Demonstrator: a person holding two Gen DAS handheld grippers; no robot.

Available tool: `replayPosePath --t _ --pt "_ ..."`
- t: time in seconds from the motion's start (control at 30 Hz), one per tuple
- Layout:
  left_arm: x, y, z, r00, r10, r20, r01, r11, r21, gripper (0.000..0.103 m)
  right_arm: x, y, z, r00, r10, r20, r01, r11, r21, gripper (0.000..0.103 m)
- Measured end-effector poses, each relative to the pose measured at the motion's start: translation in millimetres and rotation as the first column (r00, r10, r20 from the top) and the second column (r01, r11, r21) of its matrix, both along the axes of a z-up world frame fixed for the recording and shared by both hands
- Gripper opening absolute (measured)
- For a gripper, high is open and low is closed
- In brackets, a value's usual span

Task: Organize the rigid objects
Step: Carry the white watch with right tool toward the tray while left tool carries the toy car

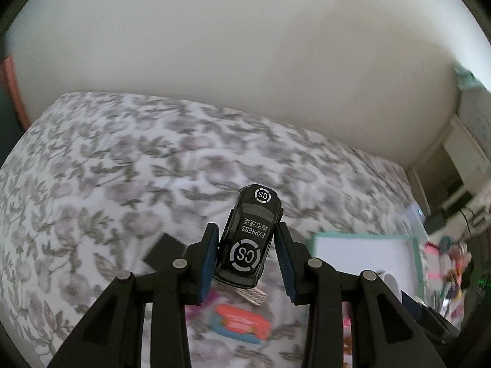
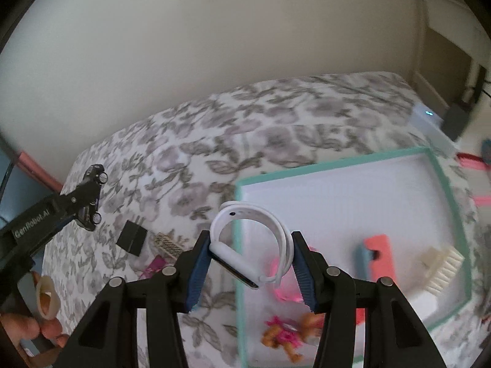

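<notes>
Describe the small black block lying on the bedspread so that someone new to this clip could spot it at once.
Start at the floral bedspread and find the white tray with the teal rim. Left of that tray, past a small woven grey patch, lies the black block. It is plain, matte and boxy, unlike the printed black toy car held above it.

Each tool [image 1: 245, 247] [image 2: 251, 253] is black plastic — blue ribbed pads, silver pivot screws, "GenRobot.AI" lettered in white along one arm.

Black toy car [image 1: 248, 239] held aloft nose-up, white smartwatch [image 2: 251, 245] held over tray edge
</notes>
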State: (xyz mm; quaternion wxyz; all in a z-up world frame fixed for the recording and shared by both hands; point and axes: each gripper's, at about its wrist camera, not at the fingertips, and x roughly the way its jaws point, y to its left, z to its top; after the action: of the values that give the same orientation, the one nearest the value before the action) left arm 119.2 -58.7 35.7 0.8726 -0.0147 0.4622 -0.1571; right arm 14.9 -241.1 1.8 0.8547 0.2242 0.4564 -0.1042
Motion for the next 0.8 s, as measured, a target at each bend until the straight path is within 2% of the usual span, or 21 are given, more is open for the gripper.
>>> replayPosePath --t 0.27,0.53,0.8 --pt "-22 -69 -12 0.991 -0.125 -0.045 0.126 0.992 0.027 0.039 -25 -42 -6 0.994 -0.101 -0.039 0.101 0.995 -0.016 0.054" --pt "-33 -110 -39 0.980 -0.173 -0.098 0.179 0.982 0.053 0.039 -36 -77 -25 0.983 -0.158 -0.098 0.156 0.987 -0.030 0.054" --pt "-32 -131 -54 0.976 -0.190 -0.109 0.197 0.979 0.059 0.039 -39 -101 -38 0.972 -0.194 -0.131 0.192 0.981 -0.030 0.054"
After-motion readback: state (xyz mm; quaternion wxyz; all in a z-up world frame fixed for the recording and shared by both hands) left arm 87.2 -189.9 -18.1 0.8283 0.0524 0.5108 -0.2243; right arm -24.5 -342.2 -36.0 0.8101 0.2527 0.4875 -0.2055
